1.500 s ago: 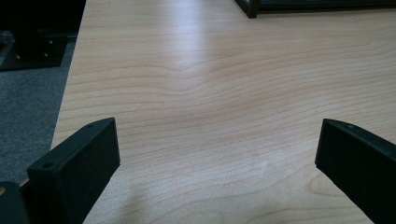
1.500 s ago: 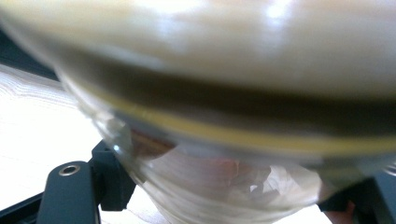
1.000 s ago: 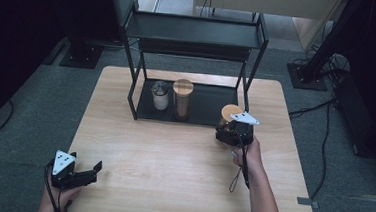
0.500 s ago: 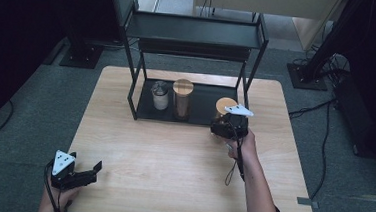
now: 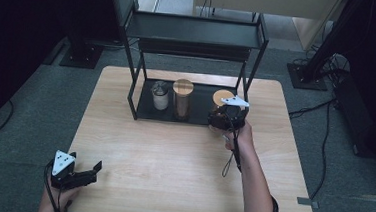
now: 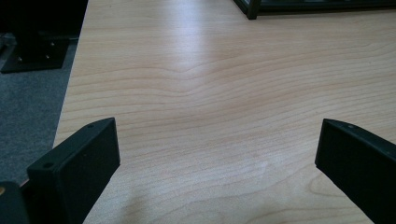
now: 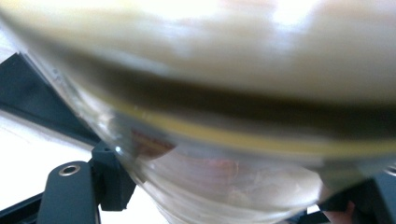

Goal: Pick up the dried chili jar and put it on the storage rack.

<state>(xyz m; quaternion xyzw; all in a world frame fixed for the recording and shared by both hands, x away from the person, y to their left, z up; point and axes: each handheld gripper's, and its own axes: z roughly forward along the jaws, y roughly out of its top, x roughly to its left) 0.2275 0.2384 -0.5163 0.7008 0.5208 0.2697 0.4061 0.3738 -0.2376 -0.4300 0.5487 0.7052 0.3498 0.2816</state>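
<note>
On the lower shelf of the black rack (image 5: 196,32), at its right end in the high view: a glass jar (image 5: 222,97) with a round wooden lid, and hard against its near side the right gripper (image 5: 218,118). Further left on the same shelf, a tall jar (image 5: 182,99), wood-lidded and brownish within, then a small jar (image 5: 160,95) with something dark and crumpled at its top; contents too small to name. Well apart from all this, near the front-left corner of the table (image 5: 172,155), the left gripper (image 5: 93,172), jaws spread and holding nothing.

In the left gripper view: bare wood grain between the wide-apart jaws of the left gripper (image 6: 217,154).

In the right gripper view: the glass jar (image 7: 224,154) very close and blurred, lid band above, clear wall below, with a pale mass and a reddish patch inside, too smeared to identify. Black jaws pressed to the glass on either side, so clamped on it by the look of things.

Likely stiff, smooth and slippery, breakable if knocked against the rack's posts; moderate in weight, judging by the partial fill. Best taken on the straight glass wall below the lid, never by the lid, which may simply lift off.
</note>
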